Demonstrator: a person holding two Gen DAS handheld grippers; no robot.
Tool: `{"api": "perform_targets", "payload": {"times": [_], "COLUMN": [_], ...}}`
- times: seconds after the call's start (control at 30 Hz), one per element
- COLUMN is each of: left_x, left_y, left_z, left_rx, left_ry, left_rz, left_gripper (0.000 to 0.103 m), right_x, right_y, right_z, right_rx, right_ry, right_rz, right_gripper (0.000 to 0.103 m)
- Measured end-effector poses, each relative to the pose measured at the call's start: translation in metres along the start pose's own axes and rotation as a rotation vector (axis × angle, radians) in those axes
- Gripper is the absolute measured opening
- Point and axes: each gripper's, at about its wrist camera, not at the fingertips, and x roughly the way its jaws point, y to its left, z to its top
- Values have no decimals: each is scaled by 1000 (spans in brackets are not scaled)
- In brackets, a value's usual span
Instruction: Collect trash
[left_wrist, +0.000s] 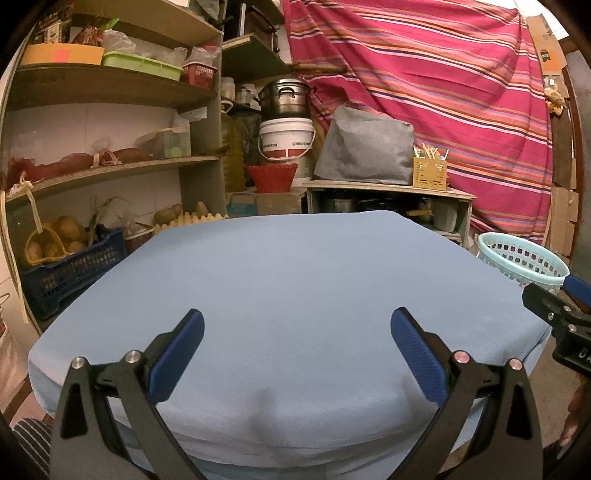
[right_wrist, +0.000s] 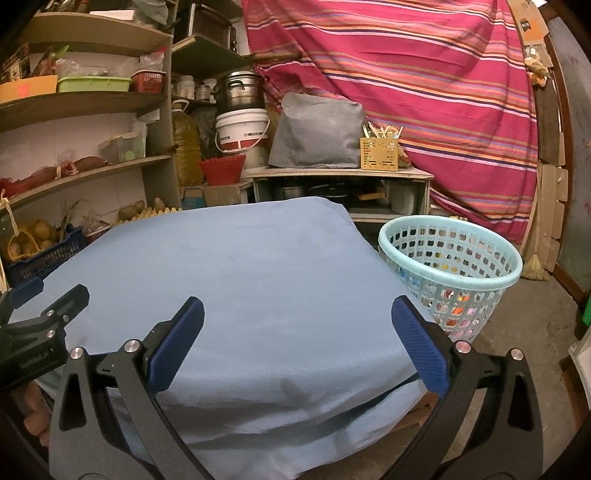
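Note:
A table under a light blue cloth (left_wrist: 295, 280) (right_wrist: 236, 266) fills the middle of both views, and I see no trash on it. A pale turquoise perforated basket (right_wrist: 450, 258) (left_wrist: 524, 258) stands on the floor at the table's right; colourful scraps show through its holes. My left gripper (left_wrist: 297, 325) hovers open over the near edge of the cloth, nothing between its blue pads. My right gripper (right_wrist: 297, 314) is open too, over the table's near right part, left of the basket. Each gripper shows at the edge of the other's view.
Wooden shelves (left_wrist: 110, 166) with boxes, potatoes and a blue crate (left_wrist: 70, 269) stand at the left. Behind the table are a low cabinet (right_wrist: 343, 184), a white bucket (right_wrist: 242, 129) with a pot on it, and a striped red curtain (right_wrist: 406, 92). Bare floor (right_wrist: 517, 350) lies at the right.

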Motion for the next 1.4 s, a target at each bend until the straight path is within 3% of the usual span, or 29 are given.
{"api": "perform_targets", "payload": {"times": [1.4], "left_x": [1], "left_y": [12], "left_z": [-1], "left_rx": [-10], "left_ry": [4], "left_rz": [-2], "left_gripper": [99], "right_x": [0], "right_y": [7], "right_z": [0], "right_rx": [-37], "right_ry": [-16], "right_rz": [-16], "right_gripper": [99]}}
